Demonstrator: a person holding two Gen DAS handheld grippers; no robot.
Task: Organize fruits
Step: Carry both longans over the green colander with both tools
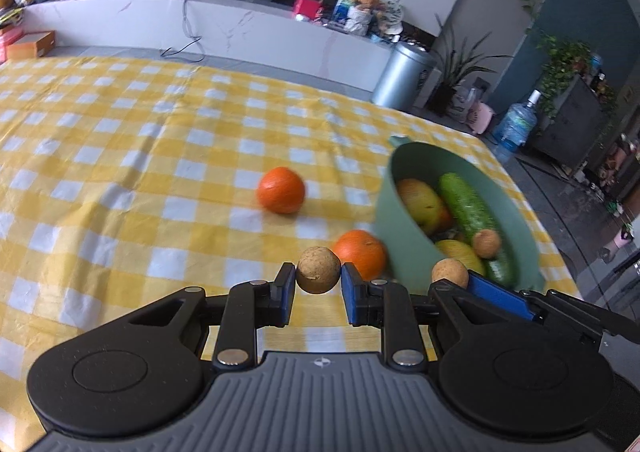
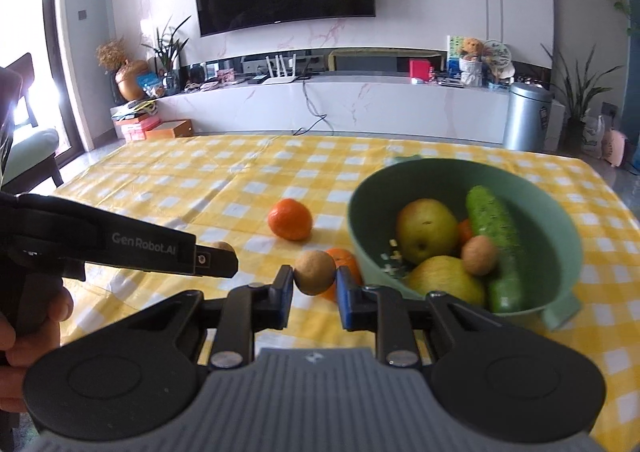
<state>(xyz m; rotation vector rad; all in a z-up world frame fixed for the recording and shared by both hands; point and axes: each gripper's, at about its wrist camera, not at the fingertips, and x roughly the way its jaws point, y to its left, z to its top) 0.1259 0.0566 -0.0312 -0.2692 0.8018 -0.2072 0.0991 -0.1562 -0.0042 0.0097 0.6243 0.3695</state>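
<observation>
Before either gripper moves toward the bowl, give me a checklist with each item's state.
1. Left gripper clamped on its small brown fruit: ok.
2. Right gripper clamped on its small brown fruit: ok.
3. Green bowl upright on the table: ok.
4. Free space in the bowl beside the cucumber and pears: ok, though crowded.
5. Two oranges remain outside the bowl: not ok.
6. Clearance between the two grippers: cannot tell.

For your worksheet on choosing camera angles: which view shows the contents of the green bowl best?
The right wrist view: the green bowl faces the camera, showing its pears, cucumber and a small brown fruit inside. In the left wrist view the bowl is tilted toward the frame's edge, its contents partly hidden.
</observation>
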